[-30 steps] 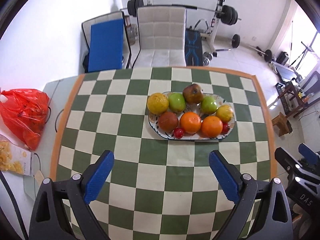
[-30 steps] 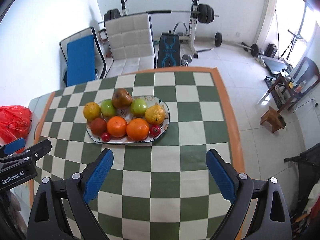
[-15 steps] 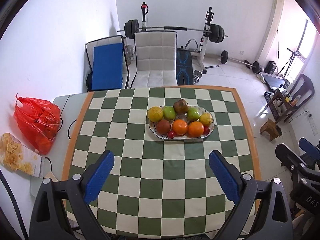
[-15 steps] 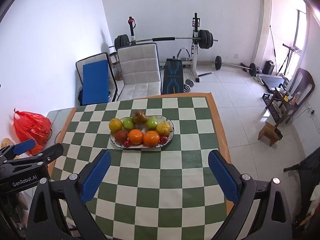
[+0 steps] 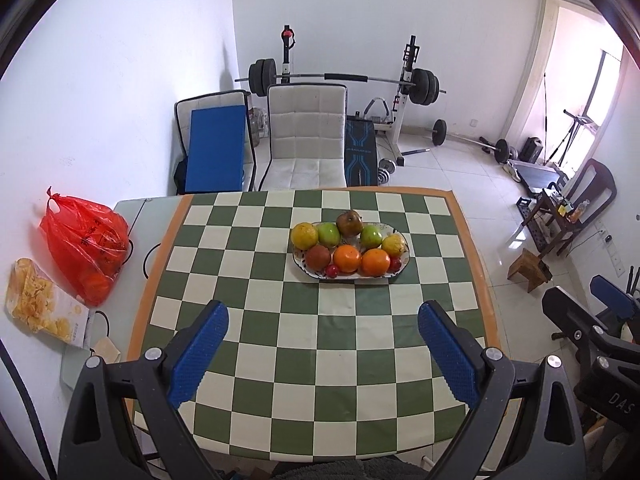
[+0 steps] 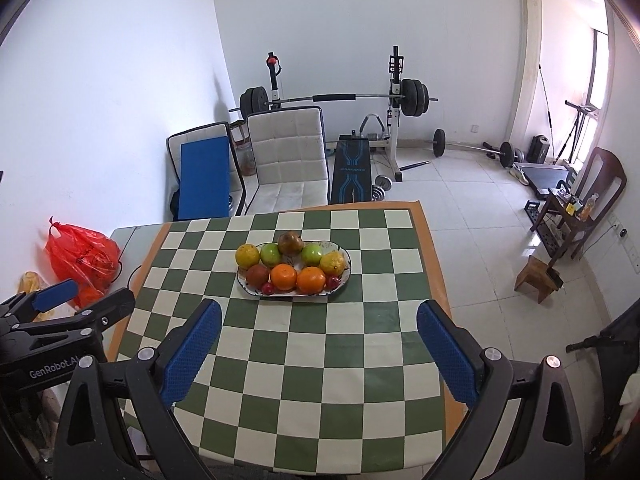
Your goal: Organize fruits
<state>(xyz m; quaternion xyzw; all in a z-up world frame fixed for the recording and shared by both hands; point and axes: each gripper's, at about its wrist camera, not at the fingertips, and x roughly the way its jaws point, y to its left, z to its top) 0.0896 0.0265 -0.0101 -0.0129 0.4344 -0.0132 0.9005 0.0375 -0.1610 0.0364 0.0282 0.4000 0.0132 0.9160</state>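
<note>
An oval patterned plate [image 5: 403, 270] [image 6: 345, 278] sits on the far half of the green-and-white checkered table [image 5: 320, 340] [image 6: 304, 344]. It holds several fruits: two oranges [image 5: 347, 258] [image 6: 283, 277], two green apples [image 5: 329, 233] [image 6: 271, 254], a brown pear [image 5: 349, 222] [image 6: 290, 242], yellow citrus [image 5: 304, 235] [image 6: 247, 255] and small red fruits. My left gripper [image 5: 323, 350] is open and empty, high above the near table half. My right gripper [image 6: 319, 344] is also open and empty, well short of the plate. The left gripper [image 6: 60, 320] shows at the right wrist view's left edge.
A red plastic bag [image 5: 86, 252] [image 6: 82, 258] and a snack box [image 5: 44, 312] lie on the table's left extension. Two chairs [image 5: 306, 136] [image 6: 286, 160] stand behind the far edge, with a barbell rack [image 5: 344, 80] beyond. A small wooden stool [image 5: 530, 270] stands on the floor at right.
Both grippers have pulled back and up from the plate, so the whole table and more of the room show. Both stay open and empty. The fruits have not moved.
</note>
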